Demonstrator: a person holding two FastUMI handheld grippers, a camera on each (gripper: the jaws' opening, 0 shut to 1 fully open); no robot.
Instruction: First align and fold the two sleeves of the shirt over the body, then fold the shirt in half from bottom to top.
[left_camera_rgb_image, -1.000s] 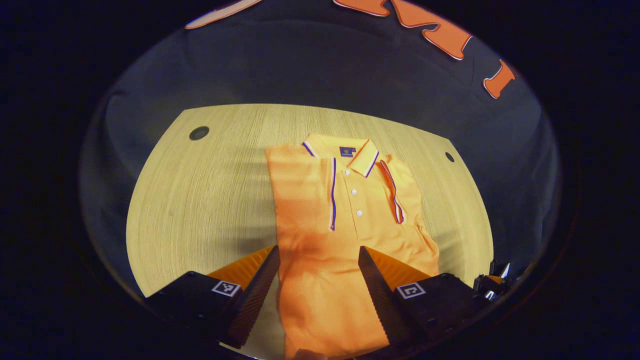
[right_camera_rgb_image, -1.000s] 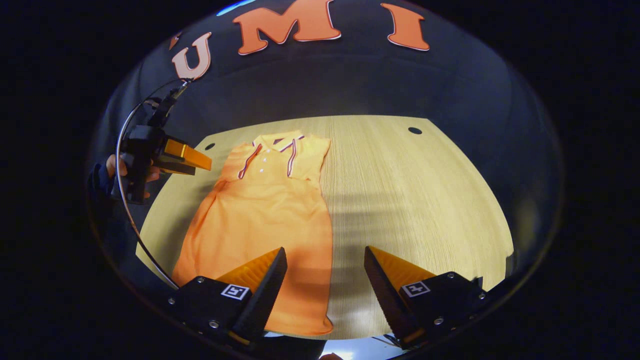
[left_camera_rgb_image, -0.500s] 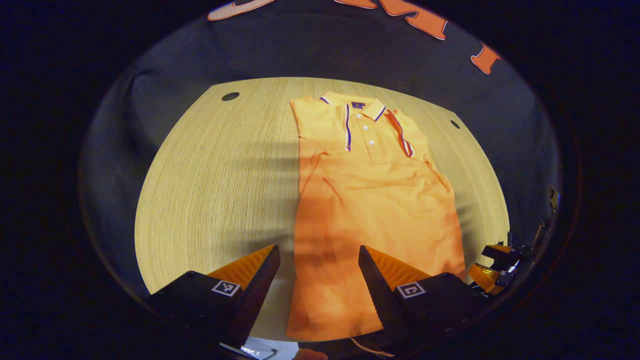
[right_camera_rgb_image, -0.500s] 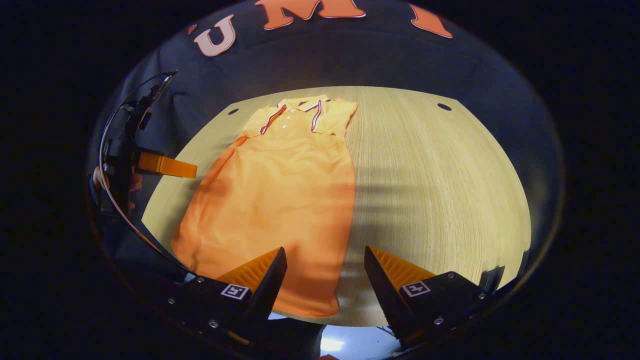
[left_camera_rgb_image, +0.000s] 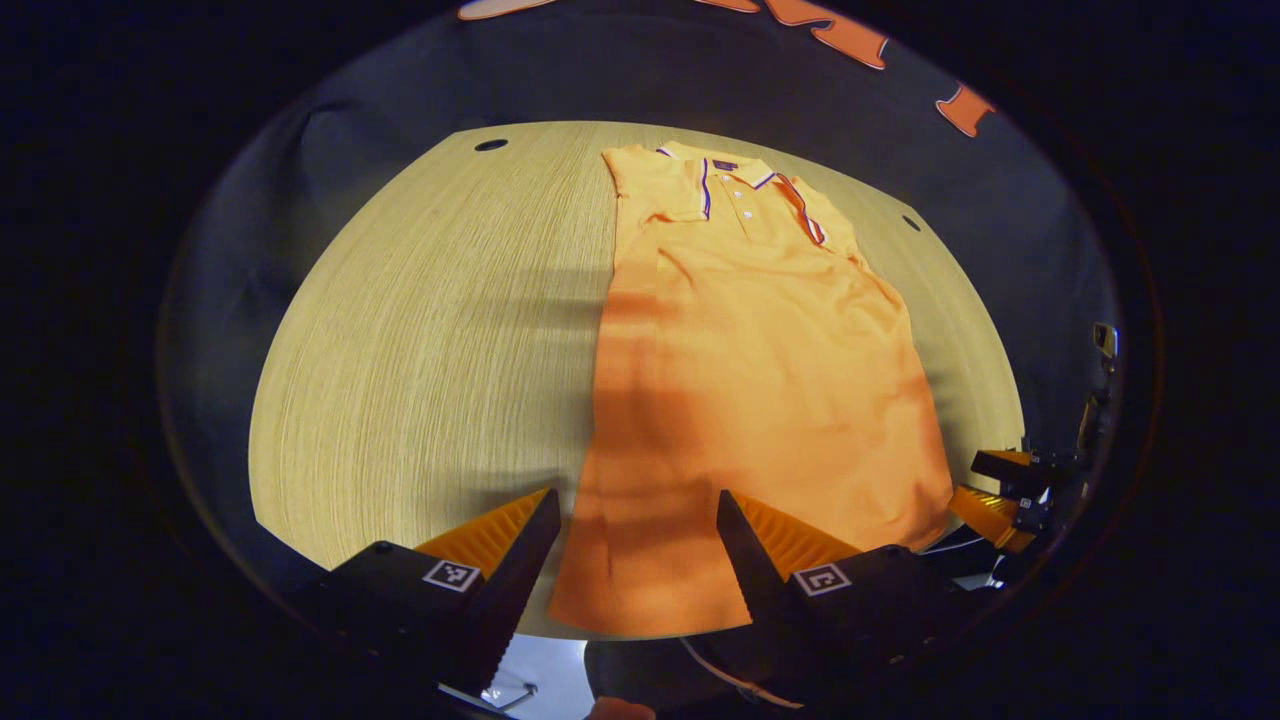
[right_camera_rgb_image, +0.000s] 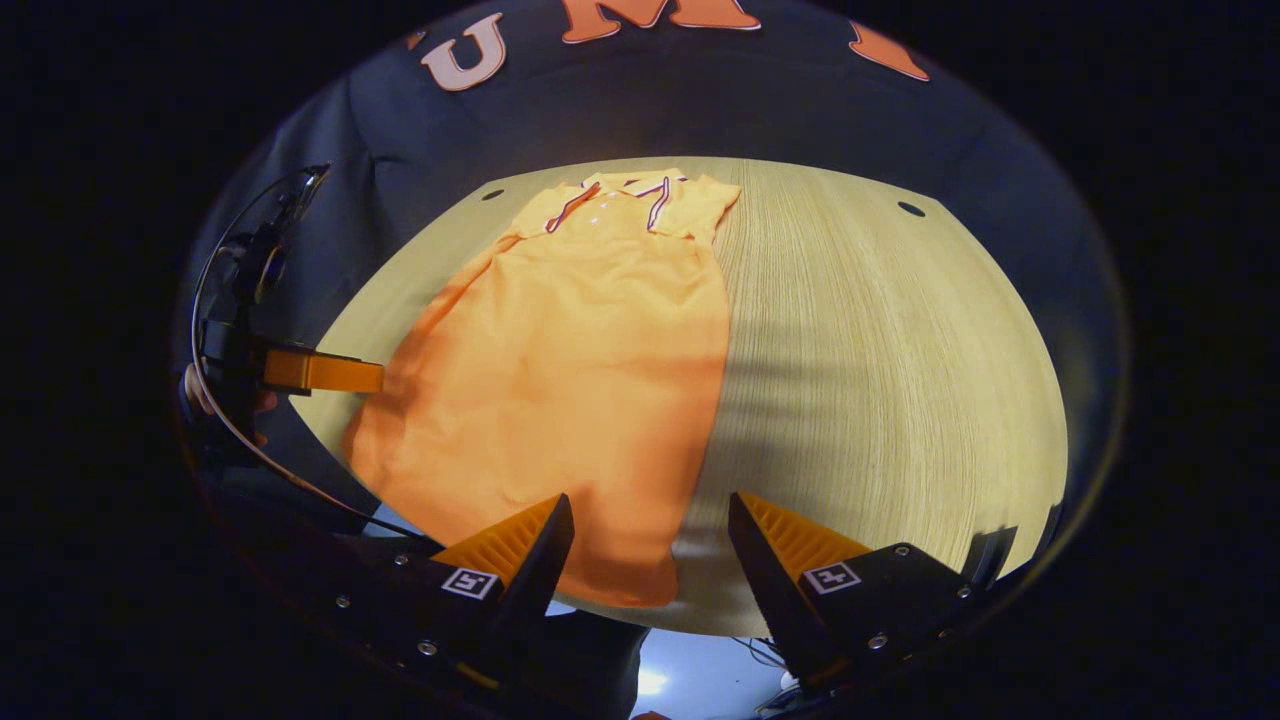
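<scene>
An orange polo shirt lies flat on the wooden table, collar at the far end, both sleeves folded in over the body. Its bottom hem lies at the near table edge. My left gripper is open above the hem's left corner, with nothing between its fingers. My right gripper is open above the hem's right corner, also holding nothing. The right gripper appears at the far right of the left gripper view. At the left of the right gripper view is the left gripper, held by a hand.
The light wooden table has small dark holes near its far corners. Black cloth wall stands behind it. A cable loops from the left gripper. Bare table lies to each side of the shirt.
Both grippers have drawn back toward the near table edge, from over the shirt's body to its bottom hem. Both stayed open. The shirt has not moved.
</scene>
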